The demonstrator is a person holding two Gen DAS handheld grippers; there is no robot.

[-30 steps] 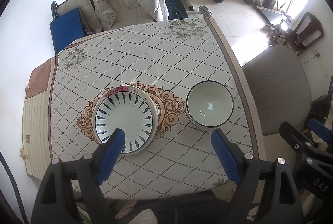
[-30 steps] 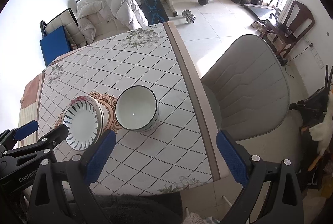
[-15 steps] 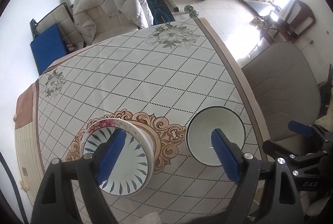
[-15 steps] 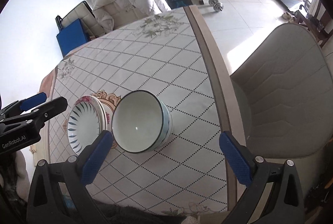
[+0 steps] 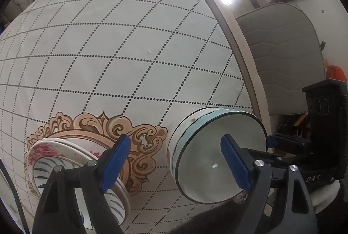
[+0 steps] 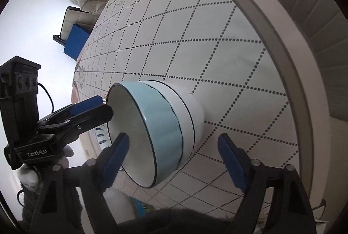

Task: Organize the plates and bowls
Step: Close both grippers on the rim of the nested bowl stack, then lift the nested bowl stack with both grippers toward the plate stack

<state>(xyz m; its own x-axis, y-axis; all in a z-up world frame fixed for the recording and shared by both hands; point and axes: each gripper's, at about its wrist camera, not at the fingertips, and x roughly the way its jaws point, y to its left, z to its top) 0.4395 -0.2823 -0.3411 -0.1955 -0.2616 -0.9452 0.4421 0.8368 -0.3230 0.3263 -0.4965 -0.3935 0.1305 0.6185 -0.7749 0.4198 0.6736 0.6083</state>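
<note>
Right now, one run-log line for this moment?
left gripper: open over plates | right gripper: closing, straddling bowl rim, no grip | table

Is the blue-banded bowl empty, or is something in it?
Empty. The bowl stands upright on the table, and both wrist views show only its bare white inside, with no food or dish in it.

Left gripper [image 5: 176, 165] angled steeply down, fingers spread, right gripper [image 6: 174, 165] (fingers just narrowing) tilted down, unclamped
</note>
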